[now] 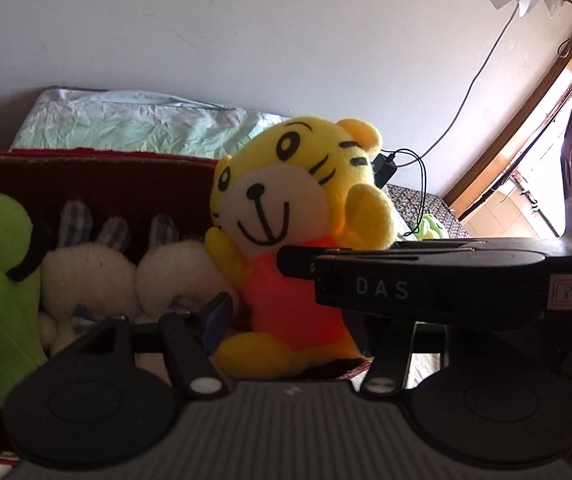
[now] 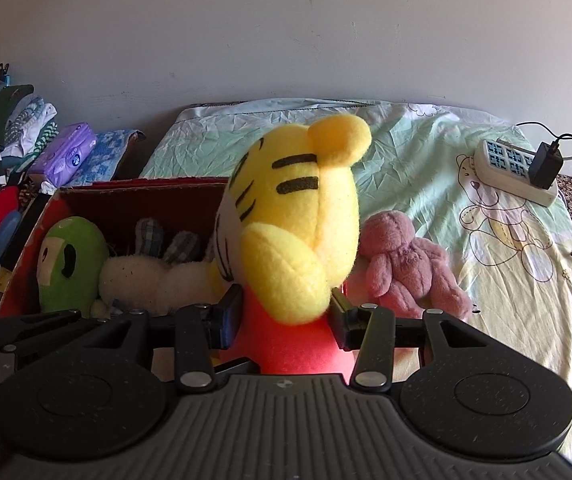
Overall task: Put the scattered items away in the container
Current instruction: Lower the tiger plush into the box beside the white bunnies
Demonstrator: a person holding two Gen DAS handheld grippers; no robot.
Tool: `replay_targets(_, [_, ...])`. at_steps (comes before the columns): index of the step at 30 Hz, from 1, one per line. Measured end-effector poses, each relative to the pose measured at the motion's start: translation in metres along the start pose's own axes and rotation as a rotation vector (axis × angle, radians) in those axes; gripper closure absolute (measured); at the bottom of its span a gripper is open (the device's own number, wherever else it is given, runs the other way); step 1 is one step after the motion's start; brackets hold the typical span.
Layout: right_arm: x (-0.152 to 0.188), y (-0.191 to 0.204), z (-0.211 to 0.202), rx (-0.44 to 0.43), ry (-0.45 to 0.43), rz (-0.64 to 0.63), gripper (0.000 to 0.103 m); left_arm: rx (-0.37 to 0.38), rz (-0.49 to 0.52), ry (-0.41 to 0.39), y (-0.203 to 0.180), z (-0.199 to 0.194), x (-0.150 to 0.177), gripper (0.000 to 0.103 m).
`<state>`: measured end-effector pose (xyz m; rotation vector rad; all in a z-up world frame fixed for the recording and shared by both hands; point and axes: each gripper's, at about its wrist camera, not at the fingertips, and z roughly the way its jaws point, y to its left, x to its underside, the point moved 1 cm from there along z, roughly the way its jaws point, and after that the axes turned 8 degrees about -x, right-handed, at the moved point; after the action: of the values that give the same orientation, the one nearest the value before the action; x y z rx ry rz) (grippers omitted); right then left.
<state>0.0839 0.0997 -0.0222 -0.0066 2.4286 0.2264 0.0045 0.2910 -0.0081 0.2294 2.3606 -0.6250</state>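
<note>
The yellow plush tiger in an orange shirt (image 2: 294,216) is clamped at its soft orange body between the two fingers of the right hand-held gripper (image 2: 281,320), which have closed in until both pads press into the fabric. It hangs over the near right corner of the red cardboard box (image 2: 25,248), not yet let go; in the left wrist view its feet appear to be at or just above the box's near edge.

The toy looks light, squashy and not at all fragile. Its head is bulky compared with the waist, so it may nod or swing; a hold at the torso, as here, seems the surest place, since fleece compresses and grips well rather than slipping.

The left hand-held gripper (image 1: 286,320) holds nothing and its fingers look spread wide, though the right one is partly hidden behind the other tool's black arm at 3 o'clock.

Only the left wrist view shows the tiger's smiling face and raised paws. Only the right wrist view shows the dusty-pink plush bear (image 2: 410,268) left lying on the pale green bed sheet (image 2: 426,152) at 3 o'clock of the tiger, and the white power strip (image 2: 514,172) at 2 o'clock. Both views show the green plush toy (image 2: 71,264) and white fluffy rabbit toys (image 2: 153,276) already inside the box.
</note>
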Motion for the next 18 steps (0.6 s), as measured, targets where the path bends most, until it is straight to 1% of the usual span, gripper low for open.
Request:
replay_targets(4, [0.002,0.008,0.004,0.004,0.020,-0.013,0.055,-0.023,-0.009,0.033,0.006,0.004,-0.002,0.044])
replay_targets(7, [0.010,0.005,0.008,0.002,0.051,-0.016,0.053,-0.033,0.015,0.068,0.006,0.006,0.004,0.042])
replay_targets(10, [0.010,0.000,0.008,-0.005,0.036,0.007,0.051,-0.031,0.003,0.077,0.006,0.010,0.009,0.042])
replay_targets(12, [0.007,0.000,0.004,-0.021,0.018,0.011,0.040,-0.023,-0.006,0.066,0.007,0.007,0.007,0.042])
replay_targets(14, [0.004,-0.002,-0.006,-0.035,0.001,0.014,0.039,-0.027,-0.001,0.057,0.007,0.004,0.004,0.042])
replay_targets(16, [0.001,-0.004,-0.019,-0.021,-0.040,-0.003,0.033,-0.029,0.007,0.041,0.006,0.001,0.003,0.042])
replay_targets(17, [-0.002,-0.005,-0.027,-0.010,-0.067,-0.015,0.027,-0.033,0.010,0.036,0.006,0.000,0.003,0.042])
replay_targets(18, [-0.004,-0.007,-0.035,-0.007,-0.098,-0.018,0.025,-0.036,0.011,0.035,0.005,0.000,0.003,0.042])
